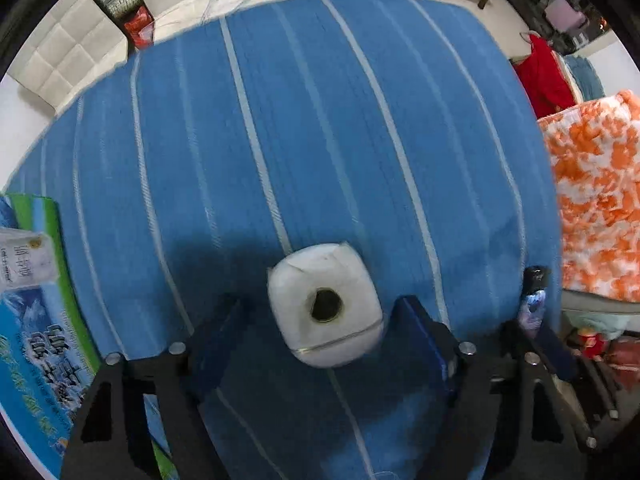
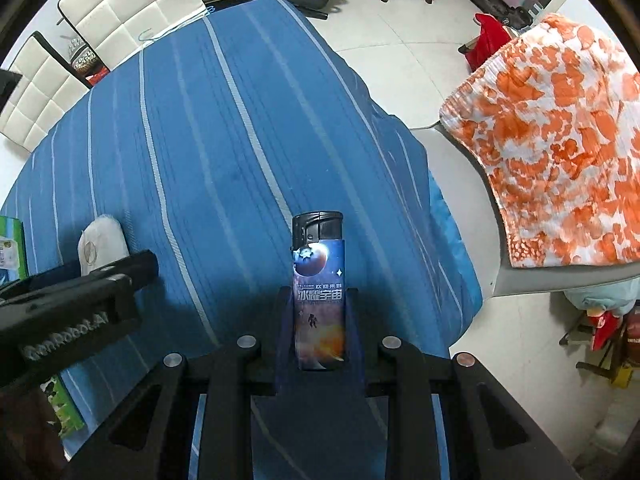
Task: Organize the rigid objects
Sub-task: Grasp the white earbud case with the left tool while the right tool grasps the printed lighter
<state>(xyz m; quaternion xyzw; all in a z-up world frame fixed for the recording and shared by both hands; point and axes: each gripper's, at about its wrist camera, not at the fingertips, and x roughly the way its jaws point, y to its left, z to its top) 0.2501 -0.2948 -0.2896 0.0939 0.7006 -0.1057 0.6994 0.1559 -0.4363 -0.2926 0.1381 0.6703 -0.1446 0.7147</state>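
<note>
Care is needed on both sides at once. The lighter (image 2: 319,288) is clamped upright between the narrow fingers of the right gripper (image 2: 319,320), held above the blue striped cloth (image 2: 224,152); the grip sits low on the body, so the top could tip if it is swung fast, and it is best carried level and slowly. The left gripper (image 1: 320,312) is spread wide, with the white bottle (image 1: 325,304) between its fingers (image 1: 424,324) and apparently touched by neither. The bottle is seen from above, its dark mouth facing the camera. Before any closing, the fingers are best centred on its flat sides, since its rounded corners could slip.

Much is not shown. The bottle's base is hidden, and its outline is blurred. A printed box (image 1: 36,312) is cut off at the left edge, so its contents cannot be judged. Where the objects are meant to go cannot be told.
</note>
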